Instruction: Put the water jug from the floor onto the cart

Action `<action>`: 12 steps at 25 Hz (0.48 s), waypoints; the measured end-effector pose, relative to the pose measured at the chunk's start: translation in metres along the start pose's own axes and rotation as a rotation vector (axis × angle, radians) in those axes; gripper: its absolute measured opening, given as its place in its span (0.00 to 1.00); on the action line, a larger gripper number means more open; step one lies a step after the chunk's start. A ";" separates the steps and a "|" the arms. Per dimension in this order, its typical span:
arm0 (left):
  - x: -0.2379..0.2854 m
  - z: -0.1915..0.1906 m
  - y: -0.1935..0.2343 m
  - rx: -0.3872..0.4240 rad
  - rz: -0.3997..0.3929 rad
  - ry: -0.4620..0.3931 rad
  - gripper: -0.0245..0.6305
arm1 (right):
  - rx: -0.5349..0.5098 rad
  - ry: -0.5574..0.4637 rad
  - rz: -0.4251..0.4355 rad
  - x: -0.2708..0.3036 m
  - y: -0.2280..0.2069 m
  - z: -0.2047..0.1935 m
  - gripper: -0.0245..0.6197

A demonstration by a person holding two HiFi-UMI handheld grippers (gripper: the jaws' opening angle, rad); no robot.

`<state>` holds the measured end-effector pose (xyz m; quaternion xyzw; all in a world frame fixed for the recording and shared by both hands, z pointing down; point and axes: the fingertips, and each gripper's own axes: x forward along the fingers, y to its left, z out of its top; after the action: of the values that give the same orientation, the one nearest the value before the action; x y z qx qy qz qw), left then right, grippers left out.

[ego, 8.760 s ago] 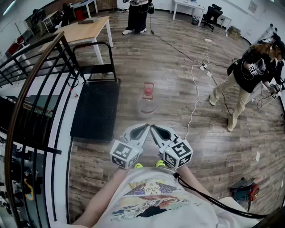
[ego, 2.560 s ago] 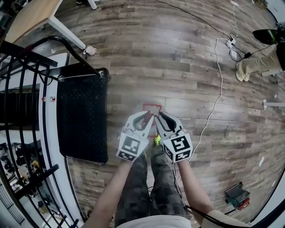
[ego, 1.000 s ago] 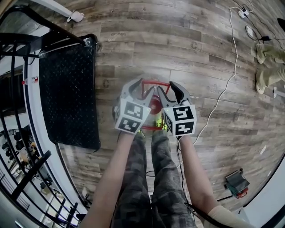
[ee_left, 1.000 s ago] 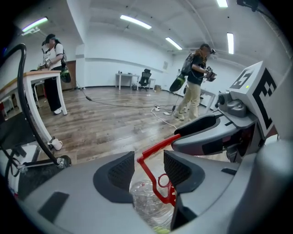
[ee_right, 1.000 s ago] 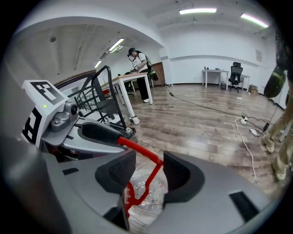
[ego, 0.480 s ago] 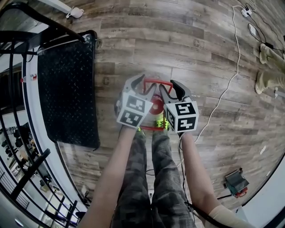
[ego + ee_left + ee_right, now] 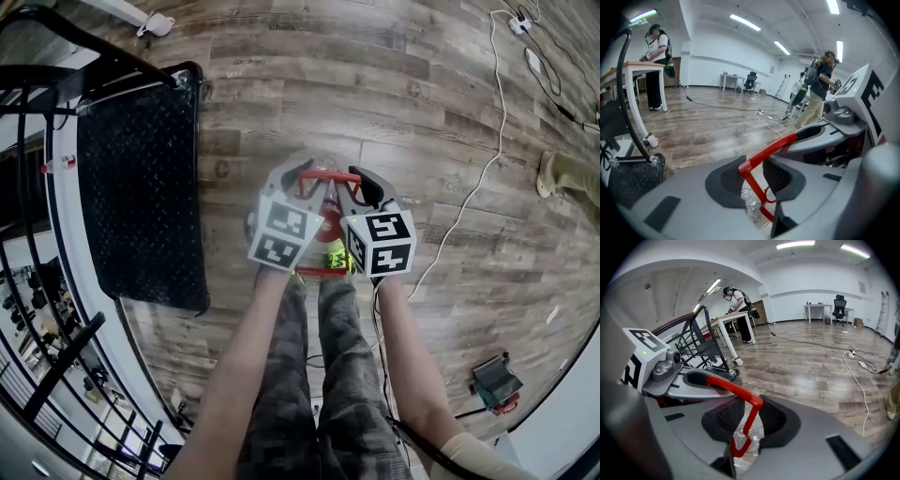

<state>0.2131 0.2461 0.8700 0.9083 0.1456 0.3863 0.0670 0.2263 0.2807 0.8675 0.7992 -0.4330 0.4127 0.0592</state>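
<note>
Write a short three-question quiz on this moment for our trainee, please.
1. True or false: the water jug already sits on the cart.
2. Which part of the jug do the left gripper and right gripper hold? A) cap B) red handle C) base
3. Fill in: in the head view, the cart lies to the jug's ____.
Key: 1 false, it stands on the floor; 2 B, both grippers' fingers have just been closing and now press on it; 3 left.
</note>
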 end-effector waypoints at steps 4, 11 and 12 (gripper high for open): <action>-0.007 0.004 -0.002 0.012 0.002 -0.016 0.18 | -0.013 -0.008 0.004 -0.008 0.001 0.000 0.18; -0.022 0.006 -0.013 0.057 0.023 -0.019 0.16 | -0.030 -0.022 0.006 -0.026 0.011 0.002 0.17; -0.024 0.007 -0.015 0.063 0.024 -0.019 0.16 | -0.034 -0.024 0.005 -0.028 0.012 0.001 0.16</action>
<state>0.1990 0.2526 0.8456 0.9154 0.1460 0.3736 0.0350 0.2097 0.2910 0.8436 0.8019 -0.4424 0.3961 0.0666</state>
